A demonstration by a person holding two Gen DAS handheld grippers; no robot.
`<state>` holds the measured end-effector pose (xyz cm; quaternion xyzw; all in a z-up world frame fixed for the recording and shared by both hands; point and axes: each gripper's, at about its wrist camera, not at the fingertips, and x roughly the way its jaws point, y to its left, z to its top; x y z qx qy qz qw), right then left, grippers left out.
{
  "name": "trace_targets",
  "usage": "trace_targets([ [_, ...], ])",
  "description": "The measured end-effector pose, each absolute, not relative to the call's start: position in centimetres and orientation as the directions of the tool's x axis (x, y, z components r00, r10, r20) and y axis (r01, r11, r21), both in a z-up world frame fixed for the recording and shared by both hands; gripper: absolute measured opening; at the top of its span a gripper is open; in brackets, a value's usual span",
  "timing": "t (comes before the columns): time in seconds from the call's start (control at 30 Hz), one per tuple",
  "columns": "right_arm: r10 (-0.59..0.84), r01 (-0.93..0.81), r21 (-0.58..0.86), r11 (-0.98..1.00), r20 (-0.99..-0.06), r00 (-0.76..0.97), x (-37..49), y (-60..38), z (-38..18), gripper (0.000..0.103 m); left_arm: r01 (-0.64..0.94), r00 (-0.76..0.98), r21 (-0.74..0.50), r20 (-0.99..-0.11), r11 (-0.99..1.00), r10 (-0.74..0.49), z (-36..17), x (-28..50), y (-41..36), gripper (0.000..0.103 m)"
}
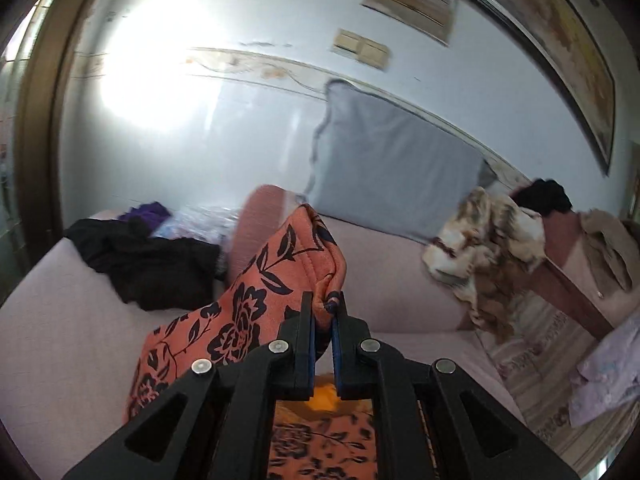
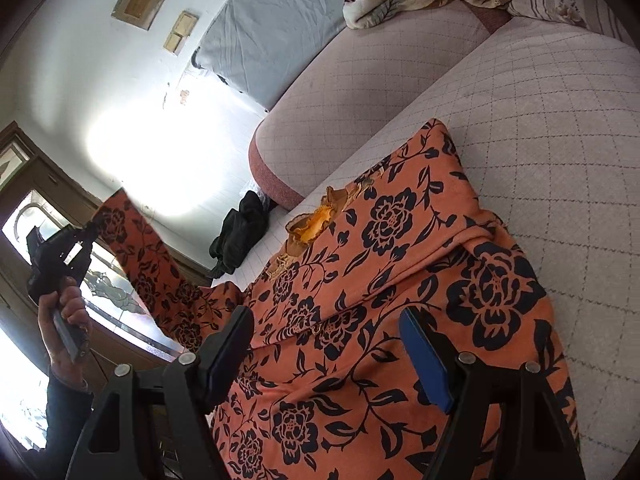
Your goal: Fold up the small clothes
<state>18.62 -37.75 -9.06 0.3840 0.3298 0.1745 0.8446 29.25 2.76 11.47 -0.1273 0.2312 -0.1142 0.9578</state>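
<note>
An orange garment with black flowers (image 2: 400,280) lies on the pink quilted sofa seat (image 2: 560,120). My left gripper (image 1: 323,308) is shut on the end of its sleeve (image 1: 296,256) and holds it up in the air. The same gripper shows in the right wrist view (image 2: 90,230), with the sleeve (image 2: 136,256) stretched up from the garment's body. My right gripper (image 2: 326,320) is open, its jaws wide apart, just above the garment's body. The orange-yellow neckline (image 2: 316,224) faces the sofa back.
A grey cushion (image 1: 392,176) leans on the wall. A brown and cream patterned blanket (image 1: 488,240) lies on the sofa back. Black clothes (image 1: 152,260) and a purple piece (image 1: 144,212) lie at the left. A lilac garment (image 1: 608,376) lies at the right.
</note>
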Motion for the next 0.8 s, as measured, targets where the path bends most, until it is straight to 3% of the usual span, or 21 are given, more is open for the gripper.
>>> trace_targets([
  [0.13,0.548,-0.027,0.792,0.61,-0.397,0.737,18.1,-39.1,-9.0,0.078,0.272,0.762,-0.282,-0.522,0.92,-0.384,5.9,30.8,-7.4,0.008],
  [0.17,0.548,-0.024,0.798,0.602,-0.392,0.739,18.1,-39.4,-9.0,0.078,0.3,0.716,-0.267,-0.571,0.916,-0.401,3.9,31.2,-9.7,0.019],
  [0.2,0.549,-0.019,0.805,0.593,-0.388,0.74,18.1,-39.7,-9.0,0.078,0.325,0.654,-0.253,-0.636,0.911,-0.41,1.7,31.5,-11.6,0.048],
  [0.23,0.552,-0.013,0.812,0.584,-0.384,0.74,18.1,-39.9,-9.1,0.078,0.341,0.585,-0.242,-0.701,0.908,-0.407,-0.4,31.7,-13.2,0.059],
  [0.27,0.555,-0.008,0.819,0.573,-0.381,0.739,18.1,-40.1,-9.2,0.078,0.346,0.544,-0.229,-0.741,0.91,-0.393,-2.3,31.7,-13.7,0.063],
  [0.47,0.558,0.017,0.839,0.544,-0.377,0.739,18.3,-40.7,-9.7,0.079,0.213,0.624,-0.174,-0.733,0.961,-0.271,-4.6,28.7,-5.7,0.066],
  [0.57,0.546,0.019,0.816,0.578,-0.403,0.734,18.5,-40.1,-9.6,0.079,0.074,0.686,-0.1,-0.717,0.992,-0.124,-5.2,27.5,0.5,0.075],
  [0.63,0.53,0.031,0.791,0.61,-0.437,0.727,18.7,-39.5,-9.6,0.079,-0.025,0.687,-0.071,-0.726,0.997,-0.035,-6.5,27.0,4.8,0.075],
  [0.8,0.553,0.091,0.826,0.557,-0.45,0.701,20.9,-38.7,-10.1,0.079,-0.16,0.661,-0.092,-0.749,0.983,0.037,-10.6,25.4,11.1,0.075],
])
